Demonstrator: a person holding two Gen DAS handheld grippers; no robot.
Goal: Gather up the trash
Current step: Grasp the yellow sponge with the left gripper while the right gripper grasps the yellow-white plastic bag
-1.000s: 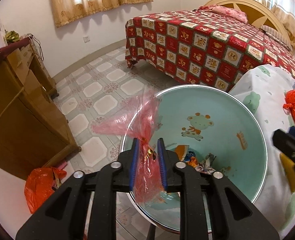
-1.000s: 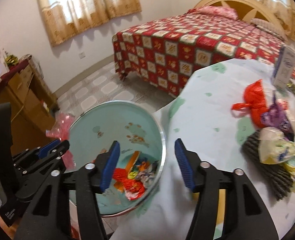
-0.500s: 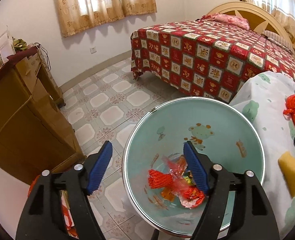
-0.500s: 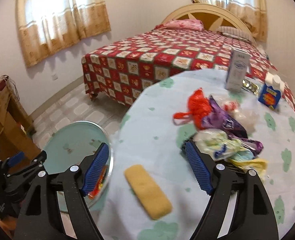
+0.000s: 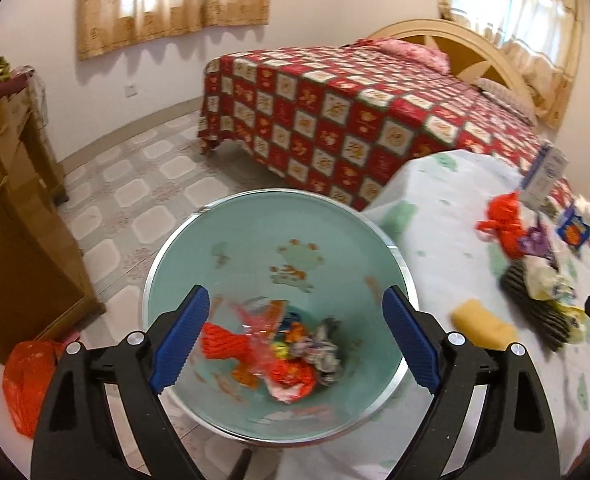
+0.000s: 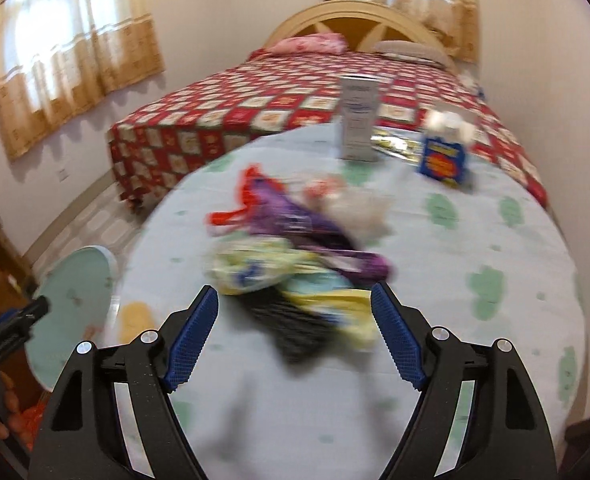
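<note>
My left gripper [image 5: 295, 300] hangs over the teal bin [image 5: 255, 236], its jaws opening with nothing between them. The pink clear wrapper [image 5: 255, 332] lies in the bin on top of other coloured scraps [image 5: 315, 356]. My right gripper [image 6: 294, 294] is open above the round table [image 6: 475, 240], just short of a blurred trash pile [image 6: 279, 240]: a red bag, a purple wrapper, yellow and white wrappers, lying on a black ribbed object [image 6: 295, 328]. A yellow sponge [image 6: 135, 320] lies on the table near the bin [image 6: 75, 292].
A white carton [image 6: 359, 120] and a blue box [image 6: 443, 160] stand at the table's far side. Beyond is a bed [image 5: 355, 120] with a red checked cover. A wooden cabinet [image 5: 11, 220] and a red bag [image 5: 27, 380] on the tiled floor are left of the bin.
My left gripper has opened and the pink wrapper has dropped into the bin. My right gripper has swung from over the bin to the trash pile on the table.
</note>
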